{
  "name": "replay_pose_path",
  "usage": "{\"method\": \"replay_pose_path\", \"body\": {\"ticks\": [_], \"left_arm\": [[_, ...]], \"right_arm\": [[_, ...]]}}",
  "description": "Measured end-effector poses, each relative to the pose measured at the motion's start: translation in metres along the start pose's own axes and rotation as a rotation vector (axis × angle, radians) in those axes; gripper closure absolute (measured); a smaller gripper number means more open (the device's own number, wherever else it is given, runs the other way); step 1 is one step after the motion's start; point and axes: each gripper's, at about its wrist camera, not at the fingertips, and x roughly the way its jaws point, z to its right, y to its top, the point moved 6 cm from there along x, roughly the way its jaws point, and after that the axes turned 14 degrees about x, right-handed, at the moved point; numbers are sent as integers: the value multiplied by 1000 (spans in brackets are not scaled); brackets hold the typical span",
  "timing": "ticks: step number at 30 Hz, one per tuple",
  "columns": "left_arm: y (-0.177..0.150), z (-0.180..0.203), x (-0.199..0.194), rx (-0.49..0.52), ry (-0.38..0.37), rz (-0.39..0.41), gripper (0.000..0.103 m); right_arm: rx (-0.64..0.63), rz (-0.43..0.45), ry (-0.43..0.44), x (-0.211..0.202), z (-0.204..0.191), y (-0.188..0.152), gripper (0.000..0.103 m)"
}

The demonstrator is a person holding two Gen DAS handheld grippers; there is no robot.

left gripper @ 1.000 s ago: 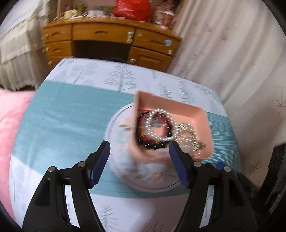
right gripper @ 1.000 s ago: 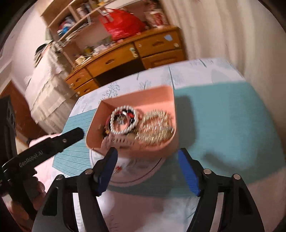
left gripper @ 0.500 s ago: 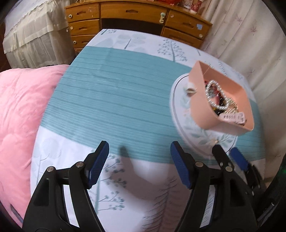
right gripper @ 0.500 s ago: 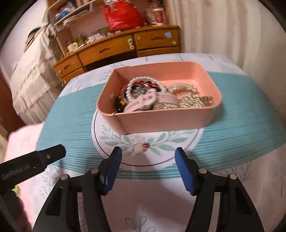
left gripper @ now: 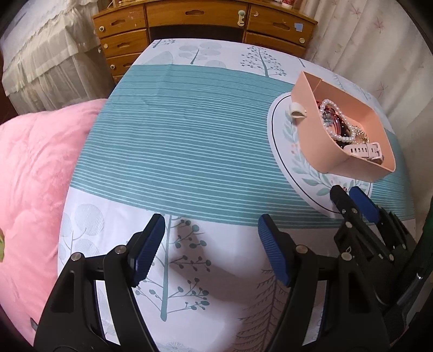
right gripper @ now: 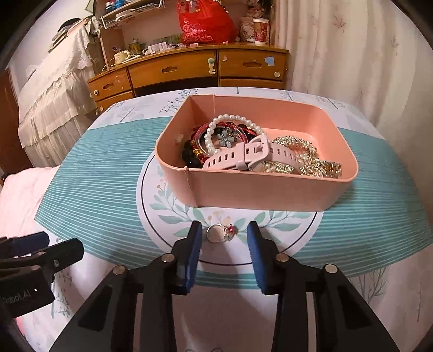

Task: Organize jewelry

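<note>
A pink box (right gripper: 270, 189) stands on a round white leaf-print plate (right gripper: 162, 216); both also show in the left wrist view, box (left gripper: 319, 140), plate (left gripper: 281, 140). In the box lie a pearl bracelet (right gripper: 232, 119), a pink watch strap (right gripper: 238, 159), dark beads and gold chains (right gripper: 305, 159). A silver ring with a red stone (right gripper: 222, 232) lies on the plate in front of the box. My right gripper (right gripper: 224, 235) is open, low, with its fingers either side of the ring. My left gripper (left gripper: 211, 243) is open and empty over the tablecloth, left of the plate. A small white ring-like piece (left gripper: 297, 111) lies on the plate behind the box.
The table has a teal-striped and tree-print cloth (left gripper: 176, 149). A pink quilt (left gripper: 32, 176) lies to the left. A wooden dresser (right gripper: 189, 70) with clutter and a red bag (right gripper: 205, 21) stands behind. Curtains (right gripper: 351, 54) hang at the right.
My right gripper has dropped low toward the plate and narrowed around the ring. My left gripper has pulled back to the left, away from the box.
</note>
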Motion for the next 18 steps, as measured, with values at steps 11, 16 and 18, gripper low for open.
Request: {"method": "replay_pose_path", "body": {"ticks": [11,16,18], "left_arm": [[4,9,0,31,-16,3,34],[4,11,0,41,-18,6,34],[4,11,0,42,-20,4,34]], "right_arm": [[-1,-8,26,8,15,18,84],[5,-16,33,7,18,18,95],[4,-15,36,7,19,19,95]]}}
